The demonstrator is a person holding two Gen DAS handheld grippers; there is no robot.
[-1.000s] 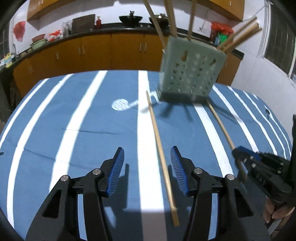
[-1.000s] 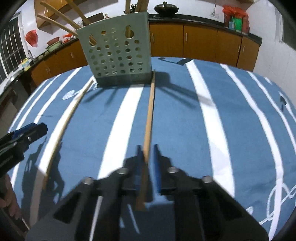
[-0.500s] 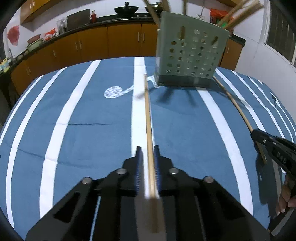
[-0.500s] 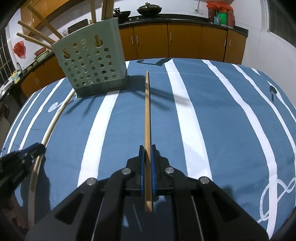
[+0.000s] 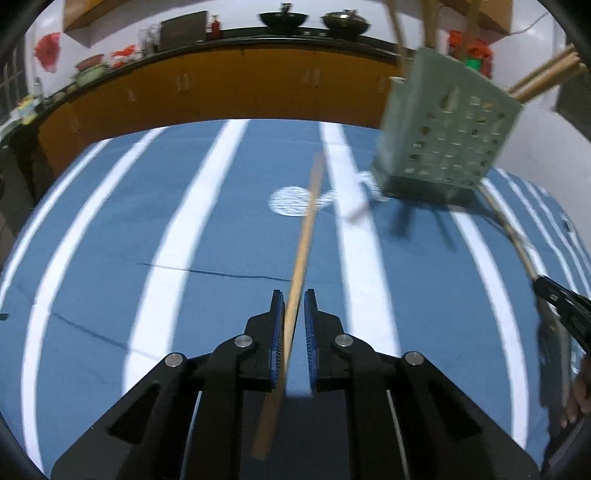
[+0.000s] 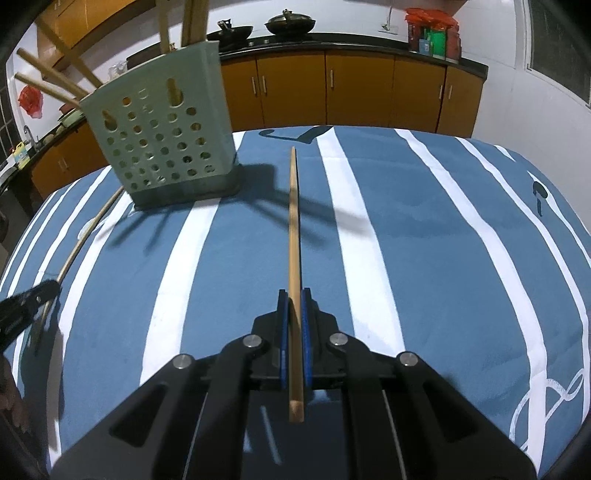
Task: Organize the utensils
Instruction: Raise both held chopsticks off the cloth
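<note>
I hold one gripper in each hand, and each one has a long wooden chopstick in it. My left gripper (image 5: 294, 306) has just been closing, and now its blue pads pinch the left chopstick (image 5: 303, 243) near its thick end. That stick pokes out far ahead of me, over the blue cloth with white stripes (image 5: 229, 236). My picture from this side is a bit blurry. My right gripper (image 6: 294, 308) is squeezed tight on the right chopstick (image 6: 293, 229), also near the thick end, and the thin tip points away from me toward the far edge of the table. The green holder with round holes (image 6: 162, 144) stands on the far part of the cloth, between my two sticks. It sits to the right of my left stick and to the left of my right stick. More wooden sticks (image 6: 48, 79) stand in it and lean out over its top. Behind the table there is a long row of orange cupboards (image 6: 354, 88) with pots (image 6: 290, 24) on the dark counter.
</note>
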